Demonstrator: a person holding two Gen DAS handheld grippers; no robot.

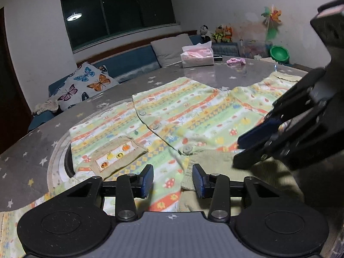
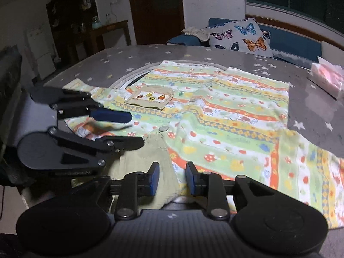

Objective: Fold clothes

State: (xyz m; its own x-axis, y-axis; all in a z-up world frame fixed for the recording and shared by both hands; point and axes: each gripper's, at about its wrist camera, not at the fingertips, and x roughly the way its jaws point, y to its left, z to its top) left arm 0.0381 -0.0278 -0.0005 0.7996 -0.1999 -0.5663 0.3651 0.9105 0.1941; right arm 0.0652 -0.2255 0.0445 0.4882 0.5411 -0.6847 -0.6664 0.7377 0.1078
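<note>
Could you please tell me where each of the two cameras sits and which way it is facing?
Left wrist: rides on the left gripper, jaws open, looking across the shirt toward the window; the right gripper enters from the right.
Right wrist: rides on the right gripper, jaws open, facing the door; the left gripper enters from the left.
Shared: shirt, its pocket, butterfly pillow, starry table.

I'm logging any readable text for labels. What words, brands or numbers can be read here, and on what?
None can be read.
Shirt: faint pale lettering in its green stripes, too blurred to read.
Tissue pack: print too small to read.
Left tool: embossed lettering on its arm, illegible.
</note>
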